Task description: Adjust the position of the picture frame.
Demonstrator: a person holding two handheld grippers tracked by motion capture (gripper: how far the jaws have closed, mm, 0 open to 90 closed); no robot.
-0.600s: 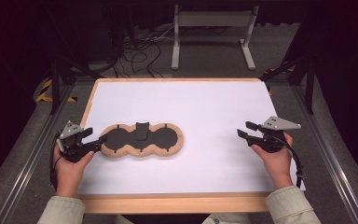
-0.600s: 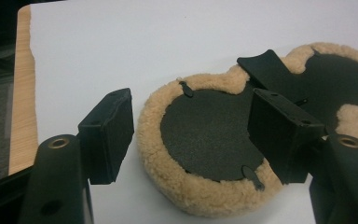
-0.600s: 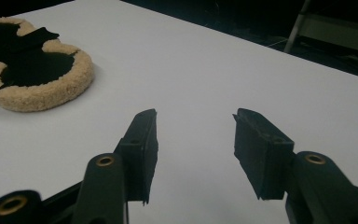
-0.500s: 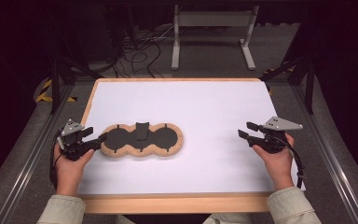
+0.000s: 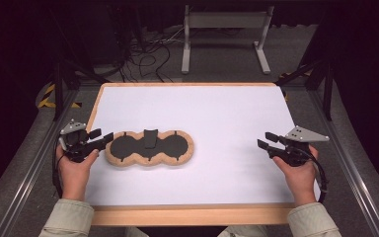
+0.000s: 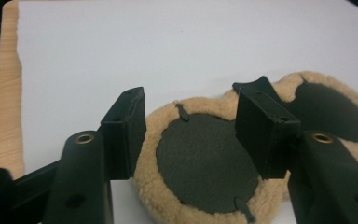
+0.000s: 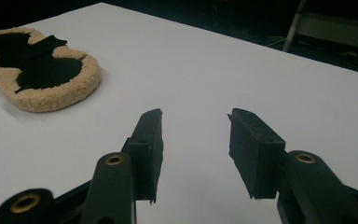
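Observation:
A tan fleece pad [image 5: 150,159] with two round black lobes and a black strap [image 5: 150,137] across its middle lies flat on the white table top [image 5: 217,113], left of centre. My left gripper [image 5: 101,137] is at the pad's left end with its jaws open. In the left gripper view the left gripper [image 6: 191,95] frames the near black lobe [image 6: 205,158], and its pads are not pressing on the fleece. My right gripper [image 5: 265,139] hovers near the table's right side, open and holding nothing. In the right gripper view the right gripper [image 7: 196,114] points over bare table, and the pad [image 7: 51,95] lies far off to the left.
A wooden rim [image 5: 187,215] borders the table. Metal rails [image 5: 355,168] run along both sides. Beyond the far edge are cables [image 5: 148,54] on the floor and a grey metal stand [image 5: 224,22]. White surface stretches between the pad and the right gripper.

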